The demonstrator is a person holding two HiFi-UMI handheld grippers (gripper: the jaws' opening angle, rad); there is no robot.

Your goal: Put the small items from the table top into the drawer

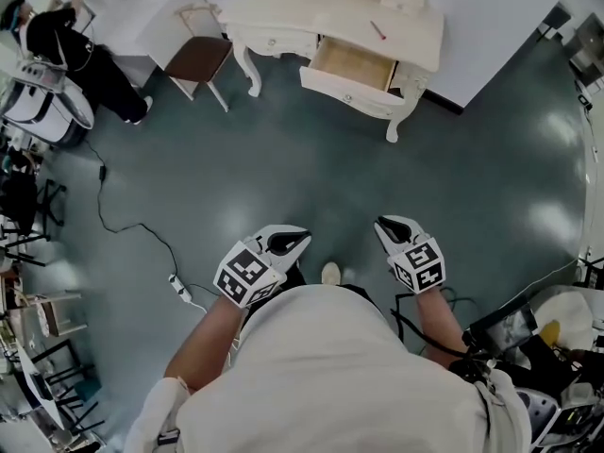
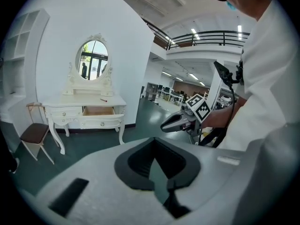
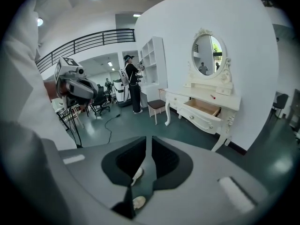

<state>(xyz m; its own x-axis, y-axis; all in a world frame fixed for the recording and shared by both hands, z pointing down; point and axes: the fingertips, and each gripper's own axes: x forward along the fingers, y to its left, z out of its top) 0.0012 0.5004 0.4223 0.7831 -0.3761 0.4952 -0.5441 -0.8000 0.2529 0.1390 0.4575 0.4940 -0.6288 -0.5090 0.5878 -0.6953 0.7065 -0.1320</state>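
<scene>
1. Item (image 1: 378, 30), small, thin and red, lies on the white worktop (image 1: 420, 28), far ahead of both claws
2. Drawer (image 1: 354, 64) stands pulled out just nearer the claws than the item, its wooden inside showing, still well apart from them
3. Left claw (image 1: 300, 237) is held low over the green floor (image 1: 283, 159), jaws together at the tips, nothing between them
4. Right claw (image 1: 381, 223), near its right side, is closed the same way, empty
5. Chair (image 1: 200, 59) stands far ahead, left of the left claw
</scene>
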